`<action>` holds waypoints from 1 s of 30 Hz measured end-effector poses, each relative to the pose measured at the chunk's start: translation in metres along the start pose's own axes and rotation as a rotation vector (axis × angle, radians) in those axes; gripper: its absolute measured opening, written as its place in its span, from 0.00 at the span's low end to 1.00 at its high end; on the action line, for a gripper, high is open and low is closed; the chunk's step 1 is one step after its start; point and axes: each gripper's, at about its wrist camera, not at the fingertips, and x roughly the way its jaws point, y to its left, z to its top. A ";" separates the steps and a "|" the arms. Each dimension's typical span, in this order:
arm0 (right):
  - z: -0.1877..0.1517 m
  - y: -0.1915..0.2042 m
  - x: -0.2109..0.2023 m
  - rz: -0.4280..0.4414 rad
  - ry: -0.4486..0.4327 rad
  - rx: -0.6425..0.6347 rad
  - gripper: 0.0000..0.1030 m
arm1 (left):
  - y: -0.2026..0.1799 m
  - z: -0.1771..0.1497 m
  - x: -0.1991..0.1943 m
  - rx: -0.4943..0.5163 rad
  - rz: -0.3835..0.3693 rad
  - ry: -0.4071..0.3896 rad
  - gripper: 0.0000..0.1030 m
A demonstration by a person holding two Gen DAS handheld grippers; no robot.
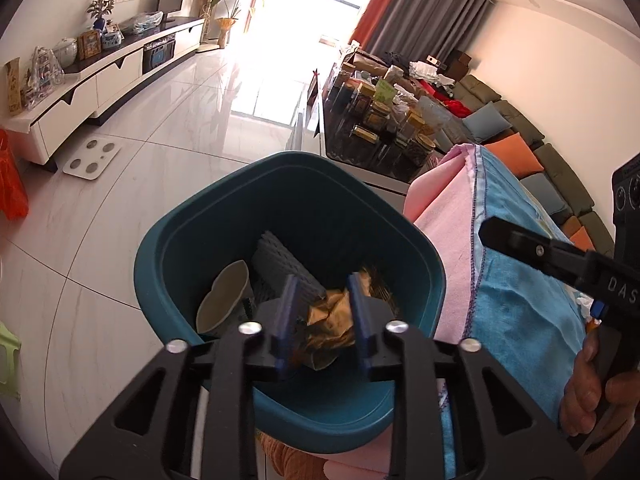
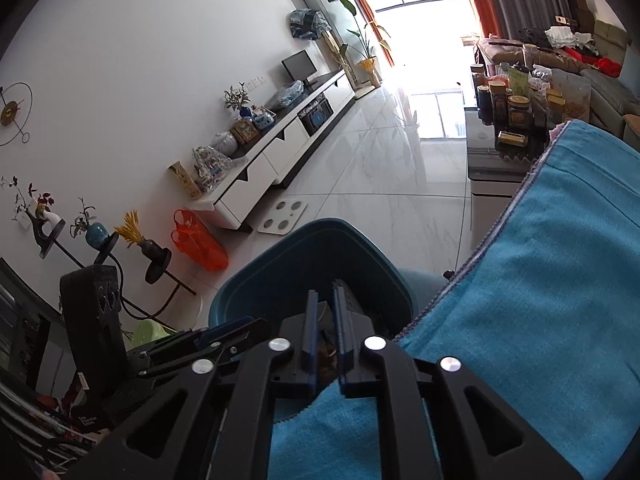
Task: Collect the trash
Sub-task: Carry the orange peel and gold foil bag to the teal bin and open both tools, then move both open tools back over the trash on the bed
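Crumpled gold foil wrapper [image 1: 332, 320] lies low and centre inside your teal plastic bin [image 1: 288, 200], between your left gripper's [image 1: 325, 312] spread, empty fingers; your right gripper [image 2: 325, 320] looks nearly closed, gripping nothing, over blue cloth [image 2: 540, 280].

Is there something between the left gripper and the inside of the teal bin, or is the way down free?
Nothing visible blocks it. The left gripper is open directly above the teal bin, which has no lid. Below the fingers lie only the gold wrapper and other trash already inside.
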 end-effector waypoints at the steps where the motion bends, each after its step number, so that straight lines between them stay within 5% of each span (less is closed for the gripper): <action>1: -0.001 -0.001 -0.001 -0.002 0.002 0.000 0.14 | 0.000 0.000 0.000 -0.002 -0.003 -0.004 0.29; 10: -0.014 -0.003 -0.051 -0.016 -0.049 -0.058 0.15 | -0.023 -0.003 -0.037 0.059 -0.057 -0.089 0.40; 17: -0.038 -0.012 -0.117 -0.043 -0.142 -0.084 0.22 | -0.075 -0.016 -0.068 0.169 -0.174 -0.130 0.51; 30: -0.107 -0.078 -0.253 -0.235 -0.312 0.050 0.26 | -0.225 -0.080 -0.058 0.442 -0.461 -0.002 0.53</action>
